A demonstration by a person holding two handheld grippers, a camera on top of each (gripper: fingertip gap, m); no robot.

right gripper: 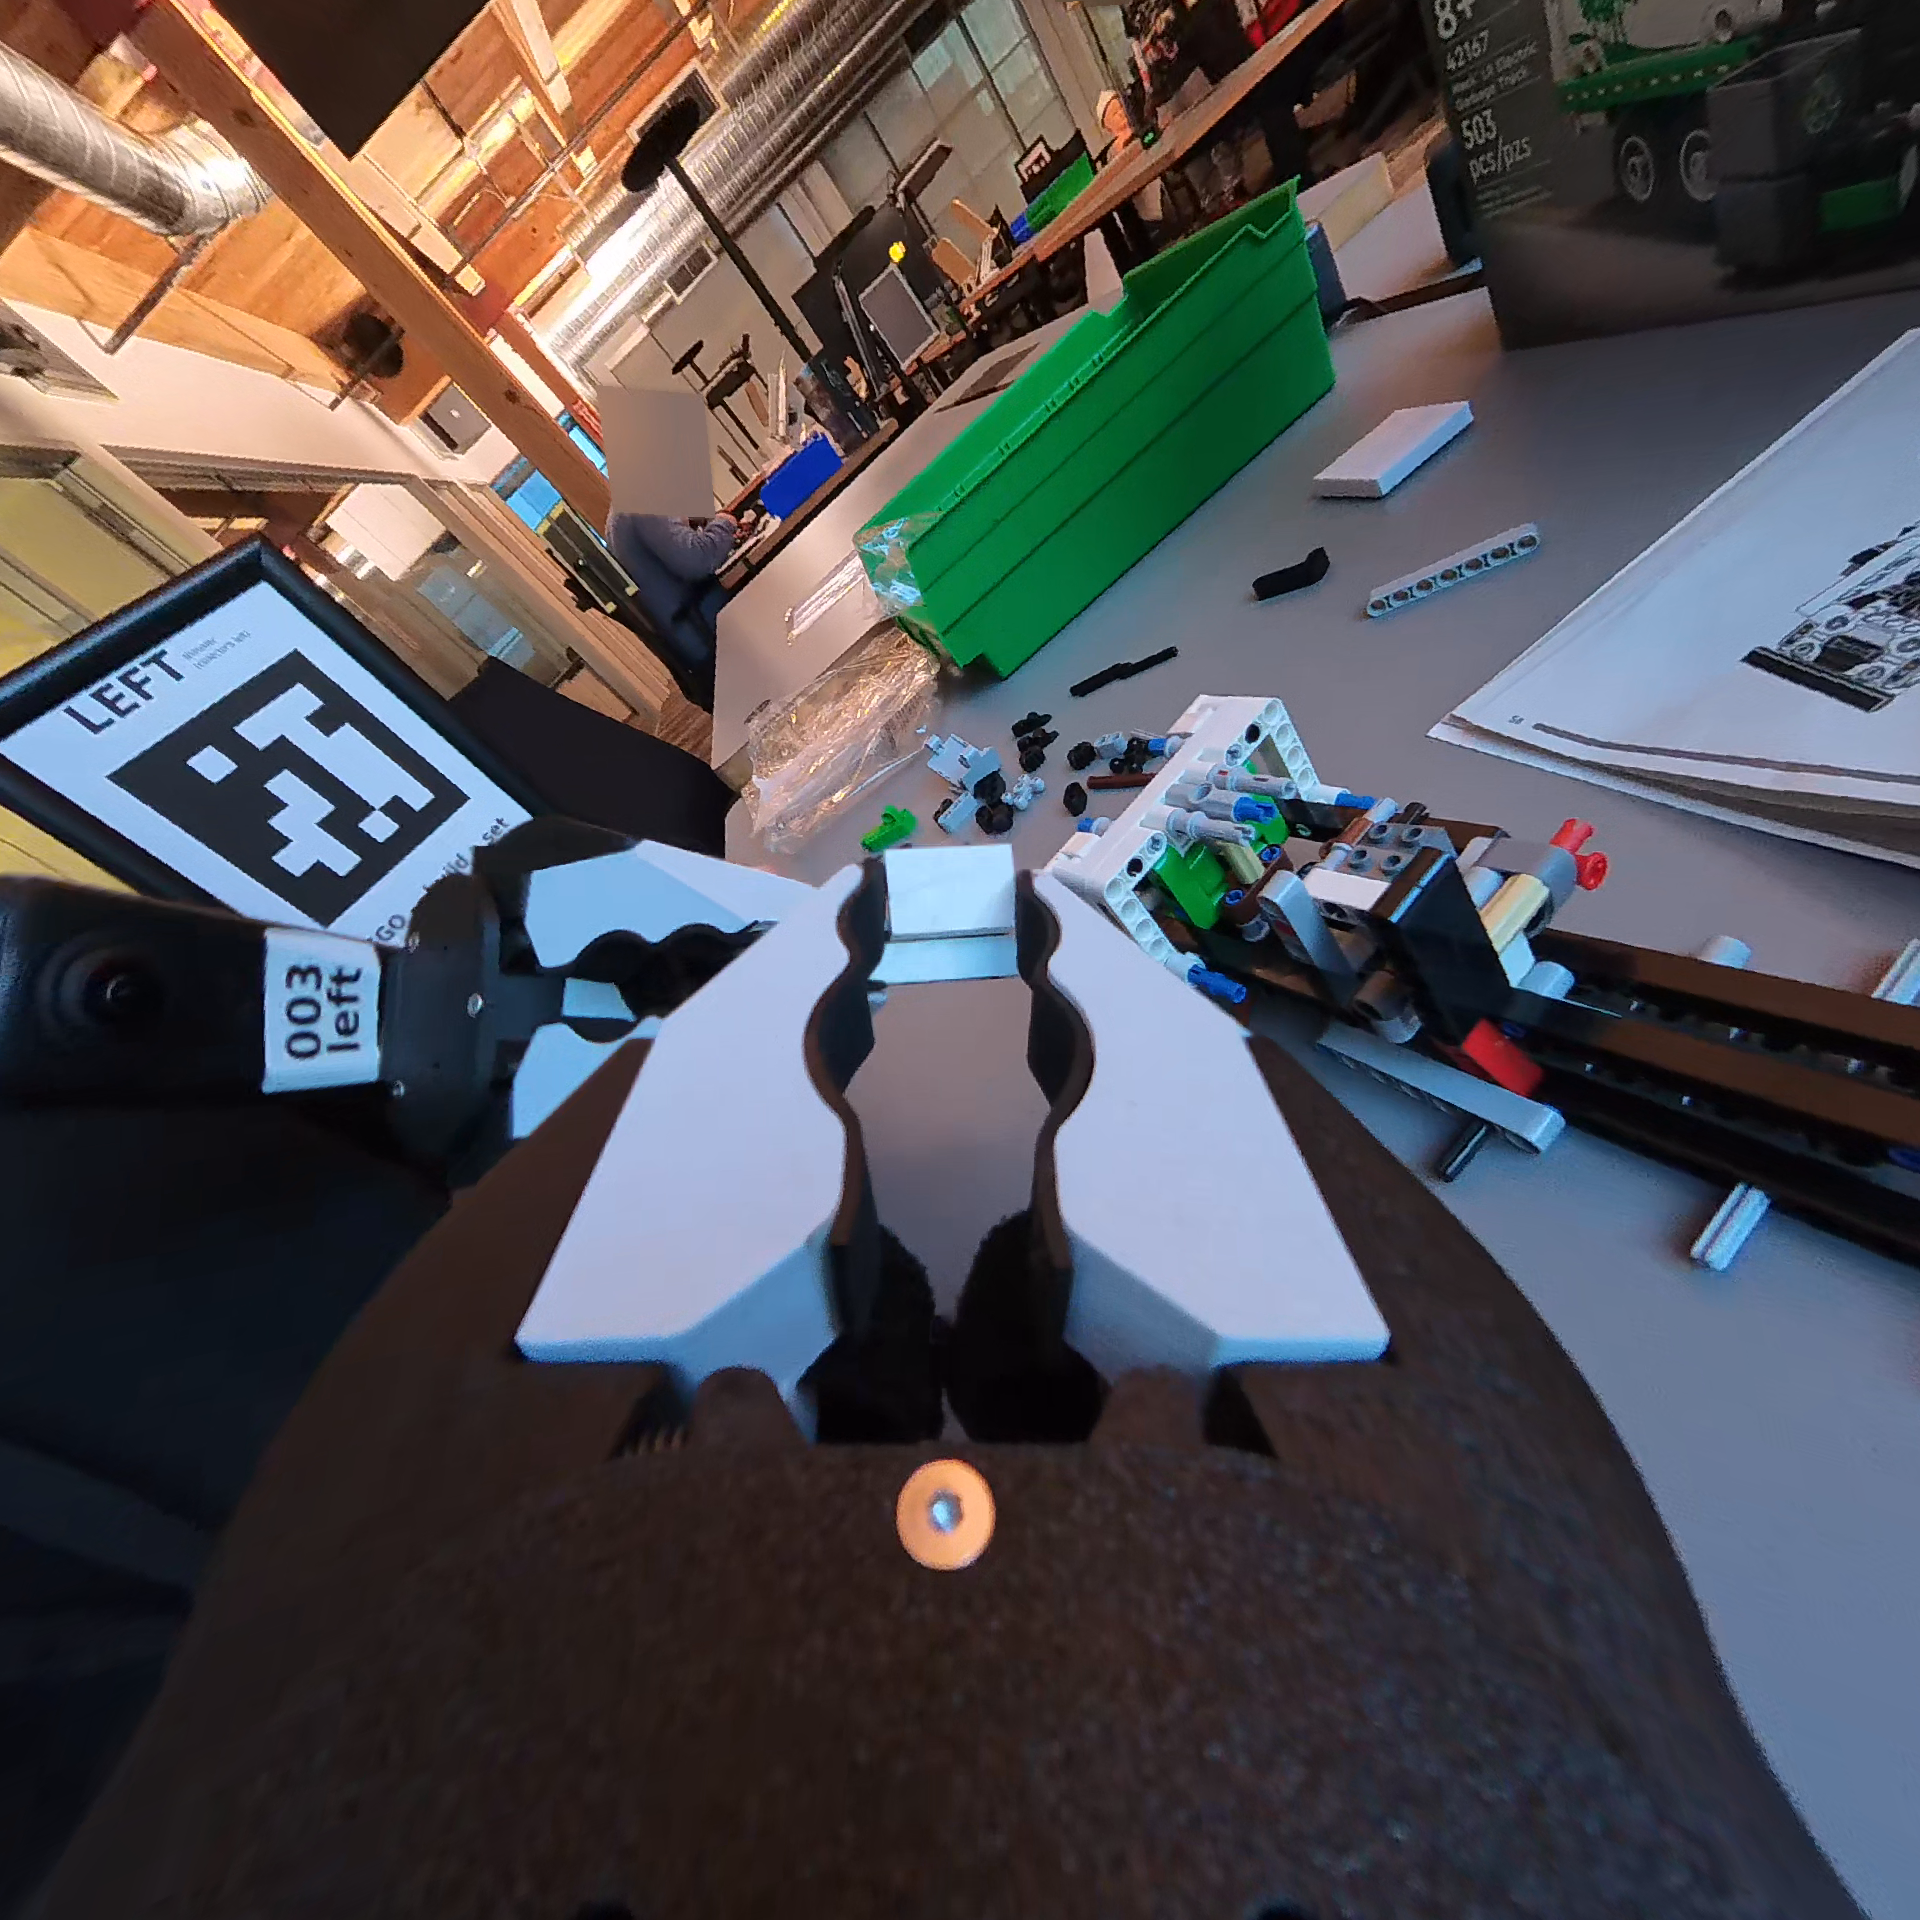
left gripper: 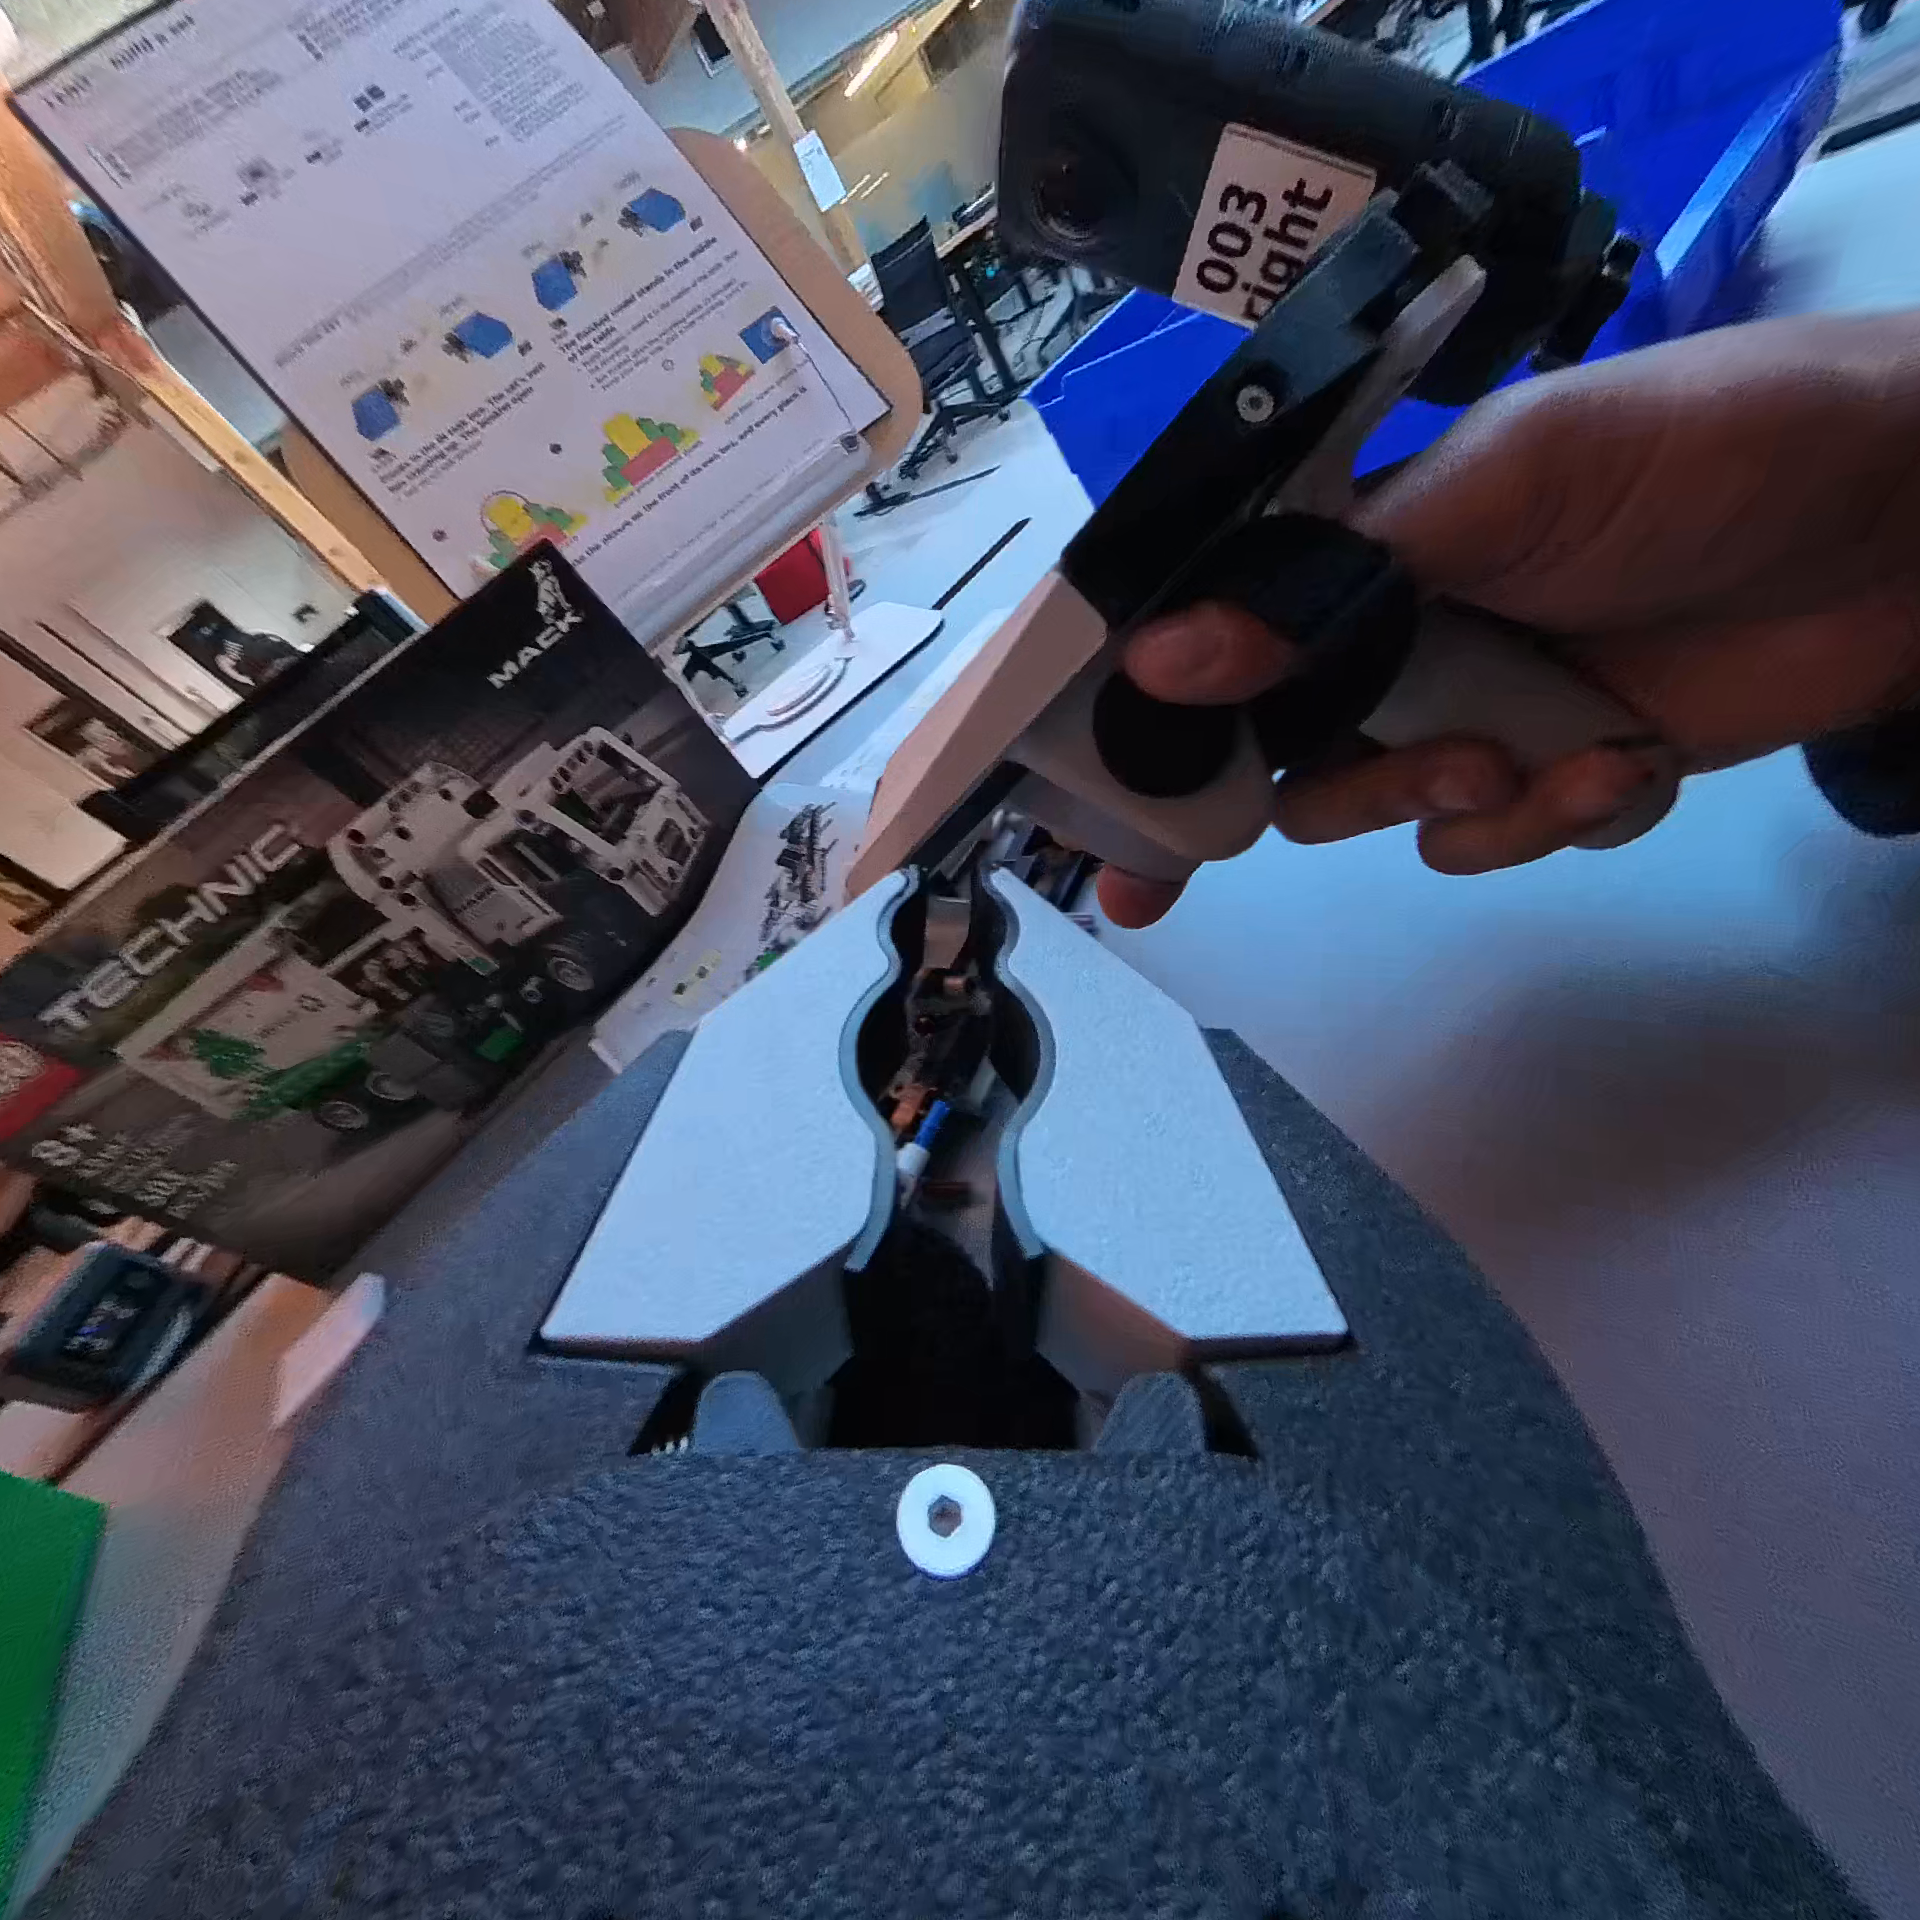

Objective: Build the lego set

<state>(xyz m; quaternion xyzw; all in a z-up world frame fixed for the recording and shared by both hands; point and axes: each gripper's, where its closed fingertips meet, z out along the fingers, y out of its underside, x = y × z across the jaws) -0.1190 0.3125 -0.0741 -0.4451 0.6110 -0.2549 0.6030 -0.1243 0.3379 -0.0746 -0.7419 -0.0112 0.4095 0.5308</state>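
My right gripper (right gripper: 948, 883) is shut on a small flat white plate (right gripper: 951, 914), held above the table edge. The part-built Lego truck frame (right gripper: 1351, 914) lies just to its right: a white beam frame with grey, green and blue parts on long dark rails. My left gripper (left gripper: 948, 883) has its jaws close together with a narrow gap, through which a grey piece and parts of the model show. I cannot tell whether it holds anything. Its fingers (right gripper: 613, 878) reach in from the left toward the plate. A hand holds the right gripper, whose finger (left gripper: 997, 707) meets the left tips.
Loose small parts (right gripper: 997, 769) and clear bags (right gripper: 831, 727) lie beyond the model. A green bin (right gripper: 1122, 457), a white tile (right gripper: 1392, 452), a grey beam (right gripper: 1455, 571), the open booklet (right gripper: 1714, 644) and the set box (left gripper: 343, 914) stand around. An instruction board (left gripper: 468, 291) stands behind. My left and right fingertips are right by each other. From the right gripper's tips to the grey beam (right gripper: 1455, 571) is close to 25 cm.
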